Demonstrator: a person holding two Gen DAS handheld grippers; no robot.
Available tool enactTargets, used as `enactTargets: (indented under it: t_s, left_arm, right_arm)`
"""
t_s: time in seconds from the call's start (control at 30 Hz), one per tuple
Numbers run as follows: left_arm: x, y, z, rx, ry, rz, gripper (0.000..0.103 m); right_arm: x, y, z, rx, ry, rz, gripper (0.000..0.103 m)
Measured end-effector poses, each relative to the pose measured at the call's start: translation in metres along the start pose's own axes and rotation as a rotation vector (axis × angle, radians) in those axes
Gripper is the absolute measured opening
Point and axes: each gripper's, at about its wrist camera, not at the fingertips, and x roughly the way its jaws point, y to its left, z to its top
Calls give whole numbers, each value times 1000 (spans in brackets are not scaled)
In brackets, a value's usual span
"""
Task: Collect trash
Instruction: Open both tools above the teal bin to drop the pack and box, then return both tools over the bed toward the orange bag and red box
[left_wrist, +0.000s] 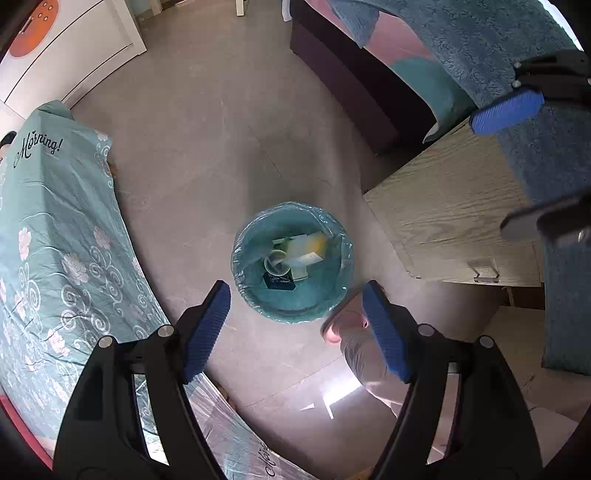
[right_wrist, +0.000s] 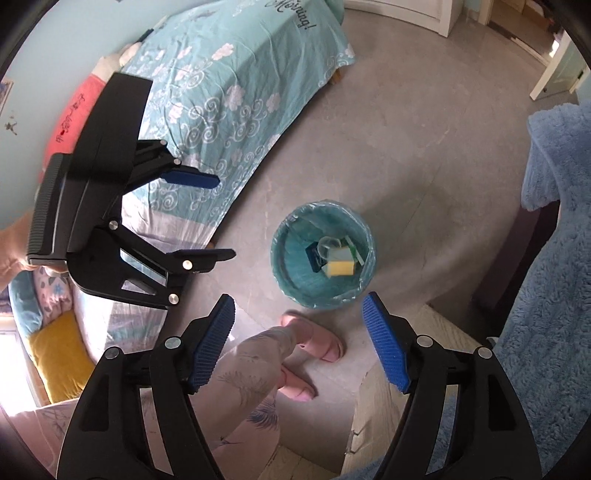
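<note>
A round teal trash bin (left_wrist: 258, 295) with a clear plastic liner stands on the grey floor; it also shows in the right wrist view (right_wrist: 295, 284). Inside lie several pieces of trash: a clear plastic cup (left_wrist: 275, 263), a yellow and white sponge (right_wrist: 339, 265), a dark packet (left_wrist: 277, 282) and paper scraps. My left gripper (left_wrist: 297, 295) is open and empty, high above the bin. My right gripper (right_wrist: 299, 308) is open and empty, above the floor beside the bin. The left gripper shows from the side in the right wrist view (right_wrist: 221, 218), the right gripper at the edge of the left wrist view (left_wrist: 517, 166).
A bed with a teal flowered cover (left_wrist: 48, 229) lies left of the bin. A wooden table (left_wrist: 454, 218) stands to its right, with a blue fluffy towel (left_wrist: 546, 155) hanging near it. The person's legs and pink slippers (right_wrist: 321, 343) are close to the bin.
</note>
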Motion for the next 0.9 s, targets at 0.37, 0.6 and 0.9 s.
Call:
enactTargets:
  t_s: [0.37,0.6,0.9]
  left_arm:
    - [-6,0,-5,-5,-5,5,73]
    - [-35,-12,2,47,-48,28,73]
    - [-120,-76,40,322,-179,35,83]
  right_arm:
    - [-24,-3,-12,-5,-68,-15,72]
    - [-70,9,-24,-66,-188,29,72]
    - [-170,10,-79,-76,-373,-36,74]
